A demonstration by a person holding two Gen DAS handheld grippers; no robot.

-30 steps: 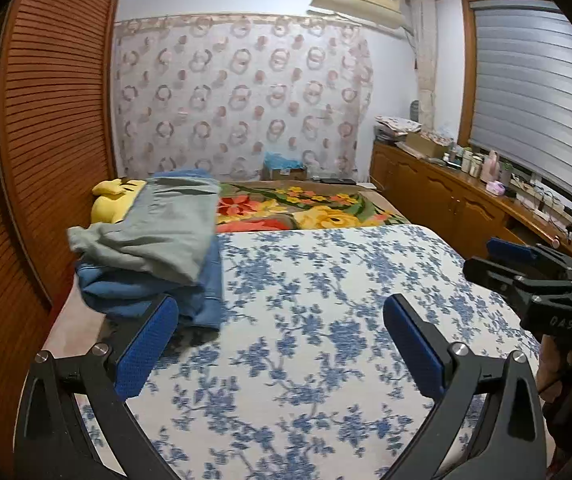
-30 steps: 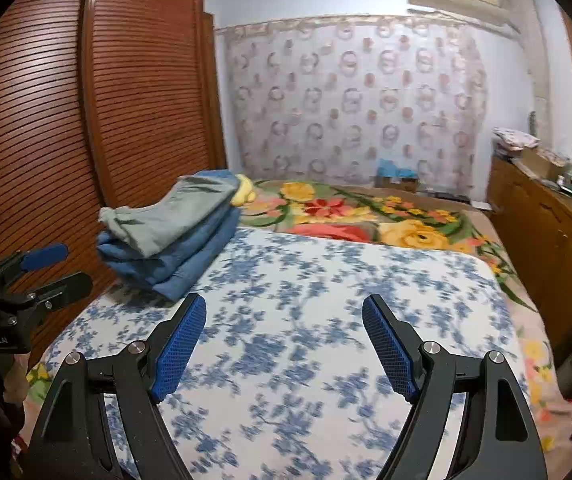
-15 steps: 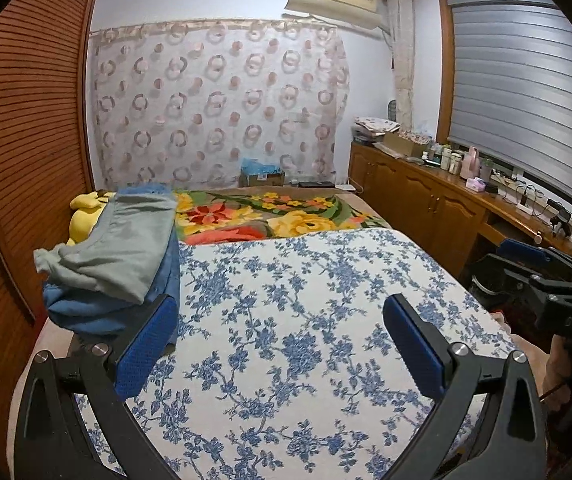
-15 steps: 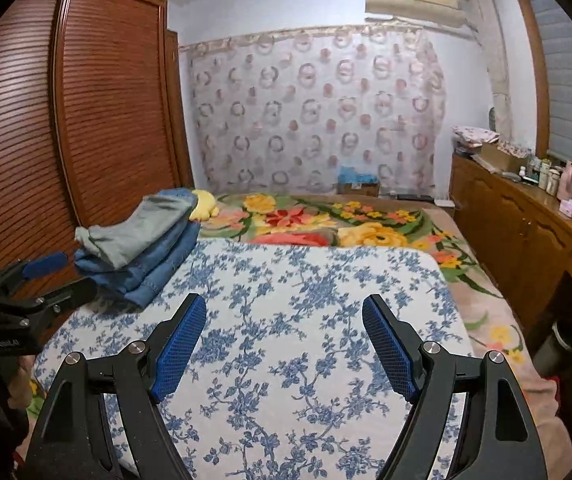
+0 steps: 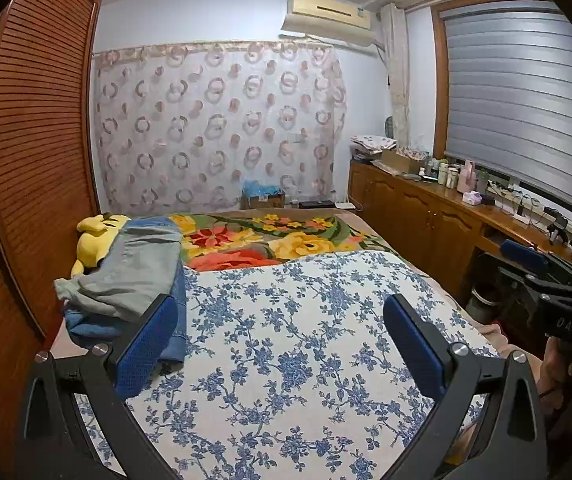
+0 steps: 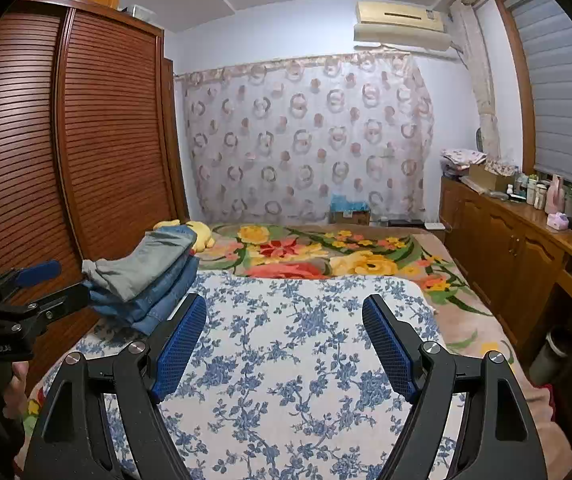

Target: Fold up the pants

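Hovering over the blue-flowered bedspread (image 6: 294,360), the right gripper (image 6: 284,338) has its fingers spread wide with nothing between them; the left gripper (image 5: 280,346) likewise stands wide and empty; neither touches cloth. Farther off, the folded pants (image 6: 146,268) lie stacked at the bed's left edge beside the wardrobe (image 6: 86,140), a yellow plush toy (image 5: 94,240) just behind. Judged: folding looks finished, hands clear; any next move calls for a fresh, unfolded pair, none visible.

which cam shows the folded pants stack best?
Right wrist: the folded pants stack is unobstructed, its layered edges visible. In the left wrist view the left gripper's finger covers the stack's near corner.
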